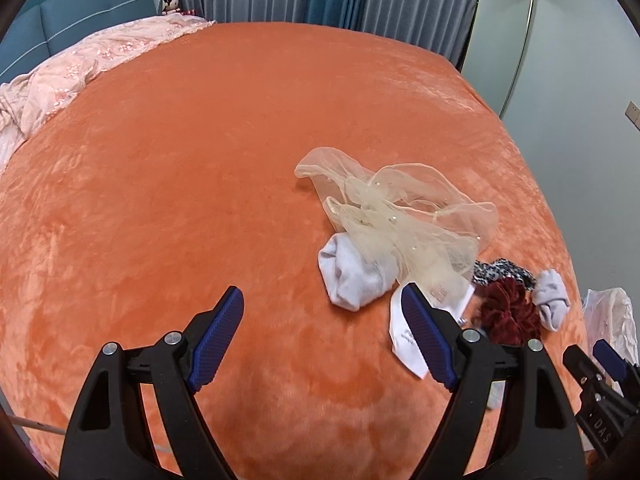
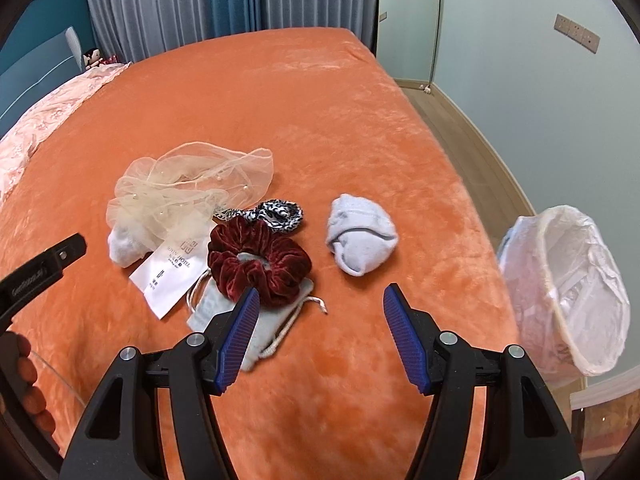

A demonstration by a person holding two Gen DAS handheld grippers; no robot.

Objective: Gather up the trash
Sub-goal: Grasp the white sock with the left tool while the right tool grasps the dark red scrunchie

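Orange plush bedspread (image 2: pixel 320 120) carries a loose heap, seemingly gathered near the lined wastebasket (image 2: pixel 568 292) at three o'clock off the bed's edge; white hotel packet (image 2: pixel 168 276) lies at ten o'clock of the right claw (image 2: pixel 318 300), maroon scrunchie (image 2: pixel 260 260) beside it; left claw (image 1: pixel 322 300) and right claw both hover level, jaws spread wide, empty.

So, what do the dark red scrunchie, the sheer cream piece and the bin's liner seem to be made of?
Dark red scrunchie: probably velvet; its gathered folds show a soft pile sheen.
Sheer cream piece: looks like tulle or organza, see-through and stiffly ruffled, with small pearl-like beads.
Bin liner: apparently thin plastic film, white, translucent and crinkled.
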